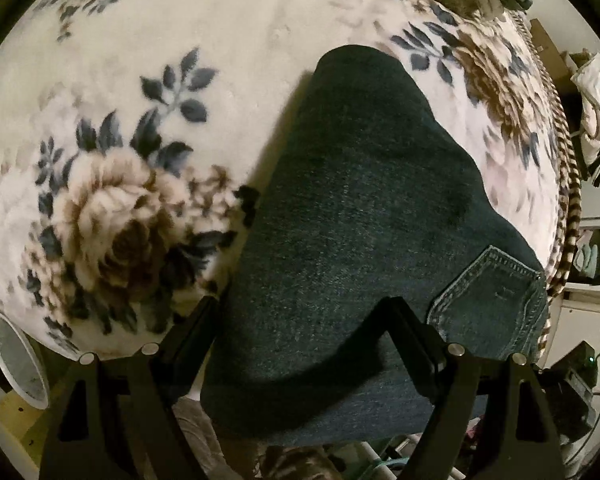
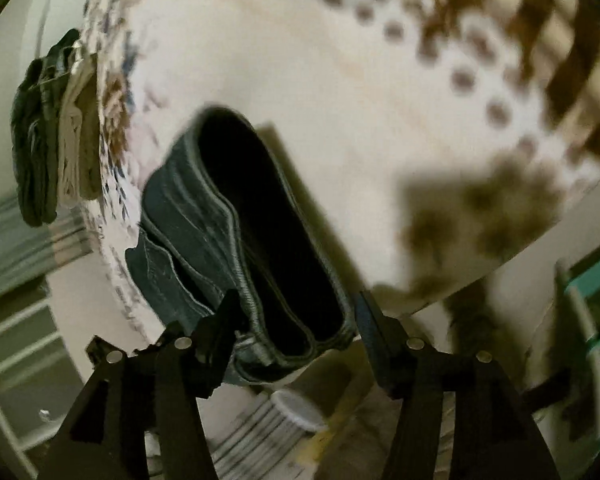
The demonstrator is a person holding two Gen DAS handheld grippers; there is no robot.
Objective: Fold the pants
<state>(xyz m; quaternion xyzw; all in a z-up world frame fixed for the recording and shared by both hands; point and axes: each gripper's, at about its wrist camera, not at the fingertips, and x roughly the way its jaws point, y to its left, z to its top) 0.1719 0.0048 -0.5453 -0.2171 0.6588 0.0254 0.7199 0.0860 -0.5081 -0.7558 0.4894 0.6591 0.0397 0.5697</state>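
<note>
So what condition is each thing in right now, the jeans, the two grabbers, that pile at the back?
Jeans: folded, lying on the floral blanket, waistband end gaping open.
Left hand-held gripper: open, fingers either side of the jeans.
Right hand-held gripper: open, straddling the waistband, not pinching it.
Clothes pile: folded and stacked.

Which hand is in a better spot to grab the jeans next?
Probably the right. Its hand-held gripper already straddles the jeans' open hem edge, jaws apart. The left one hovers open over flat denim.
</note>
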